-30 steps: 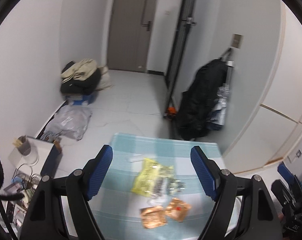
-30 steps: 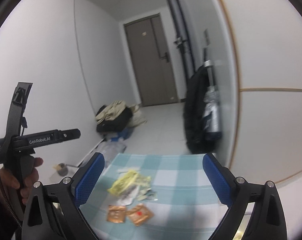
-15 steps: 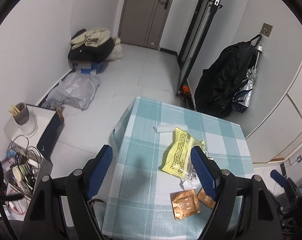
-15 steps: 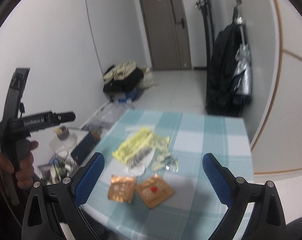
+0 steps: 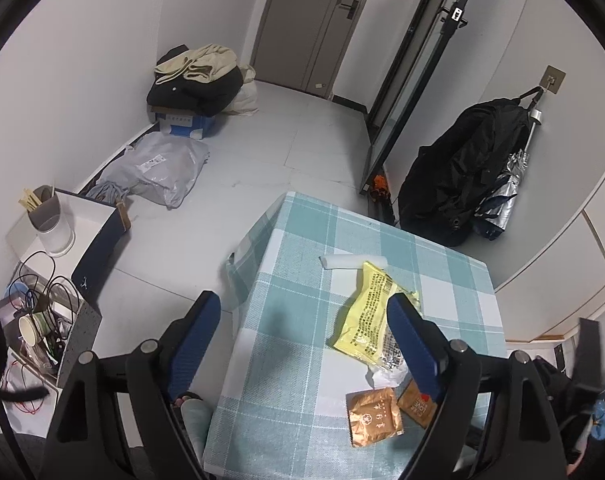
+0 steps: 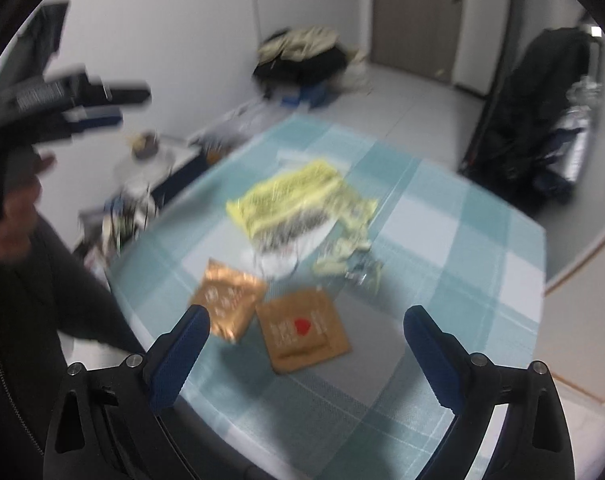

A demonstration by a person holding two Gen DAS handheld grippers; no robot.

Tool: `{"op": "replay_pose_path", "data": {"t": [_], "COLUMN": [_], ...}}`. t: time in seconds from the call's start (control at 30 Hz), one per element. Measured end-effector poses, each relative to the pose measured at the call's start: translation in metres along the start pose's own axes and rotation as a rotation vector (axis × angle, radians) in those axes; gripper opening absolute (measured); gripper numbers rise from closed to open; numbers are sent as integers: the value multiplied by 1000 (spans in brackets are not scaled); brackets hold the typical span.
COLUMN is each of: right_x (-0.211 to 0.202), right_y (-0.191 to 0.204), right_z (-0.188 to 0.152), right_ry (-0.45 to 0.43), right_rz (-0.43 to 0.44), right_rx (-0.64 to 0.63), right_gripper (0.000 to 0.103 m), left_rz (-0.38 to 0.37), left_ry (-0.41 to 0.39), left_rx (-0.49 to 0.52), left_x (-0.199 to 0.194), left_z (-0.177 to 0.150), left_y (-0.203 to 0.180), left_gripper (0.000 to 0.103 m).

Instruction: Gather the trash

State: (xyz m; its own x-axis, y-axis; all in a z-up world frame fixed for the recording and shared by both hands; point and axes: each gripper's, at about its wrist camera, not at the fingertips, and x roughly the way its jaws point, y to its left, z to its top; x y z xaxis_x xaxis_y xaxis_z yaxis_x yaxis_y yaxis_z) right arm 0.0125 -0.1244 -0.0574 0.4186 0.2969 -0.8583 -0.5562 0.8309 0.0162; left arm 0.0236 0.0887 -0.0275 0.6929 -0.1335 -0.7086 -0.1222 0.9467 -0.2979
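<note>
1. Small white-walled room with a grey tiled floor [image 5: 262, 152]; a grey door [image 5: 306, 20] sits at 12 o'clock in the left wrist view.
2. Square table under a teal-and-white checked cloth [image 5: 302, 320] fills the lower centre of both views.
3. Trash sits in a cluster on the cloth: a crumpled yellow plastic snack wrapper [image 5: 370, 312] in the middle, with a flat white paper strip [image 5: 342, 262] touching its far end at 12 o'clock.
4. Two sachets lie at 6 o'clock of the wrapper: a shiny copper foil sachet [image 6: 228, 304] and a matte brown paper sachet with a red heart [image 6: 304, 330]. They are just beside each other; whether their edges touch, can't tell.
5. Small torn yellow-and-silver scraps [image 6: 350, 248] lie at 3 o'clock of the wrapper in the right wrist view.
6. Left gripper [image 5: 306, 334], blue pads, jaws spread wide, nothing held, hanging over the table's left edge.
7. Right gripper [image 6: 306, 350], jaws also spread wide and empty, above the near edge with the heart sachet between the pads. This view is motion-blurred.
8. Off the table: black bag hanging on a wall hook [image 5: 458, 176] at 2 o'clock, pile of clothes on a blue box [image 5: 194, 80] at 11 o'clock, grey plastic mailer bag [image 5: 158, 168] on the floor at 10 o'clock.
</note>
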Motion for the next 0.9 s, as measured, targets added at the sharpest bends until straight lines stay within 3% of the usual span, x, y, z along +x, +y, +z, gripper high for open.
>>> {"op": "replay_pose_path", "data": {"t": [0.1, 0.23, 0.7, 0.83, 0.9], "right_x": [25, 51, 63, 57, 58], "right_y": [3, 3, -1, -1, 0], "right_z": [-2, -5, -12, -11, -12], "right_ry": [62, 123, 122, 114, 109], "right_rz": [9, 5, 8, 9, 7], "right_rx": [-45, -57, -82, -96, -90], "right_gripper": [96, 86, 81, 64, 64], "left_rz": [17, 25, 37, 40, 40], "left_ry": [2, 17, 48, 62, 63], "left_rx": [-15, -36, -57, -56, -53], "left_x": [3, 6, 17, 19, 20], "left_z": [1, 2, 2, 2, 1], "left_y": [4, 9, 10, 9, 8], "left_gripper": [88, 88, 88, 88, 88]}}
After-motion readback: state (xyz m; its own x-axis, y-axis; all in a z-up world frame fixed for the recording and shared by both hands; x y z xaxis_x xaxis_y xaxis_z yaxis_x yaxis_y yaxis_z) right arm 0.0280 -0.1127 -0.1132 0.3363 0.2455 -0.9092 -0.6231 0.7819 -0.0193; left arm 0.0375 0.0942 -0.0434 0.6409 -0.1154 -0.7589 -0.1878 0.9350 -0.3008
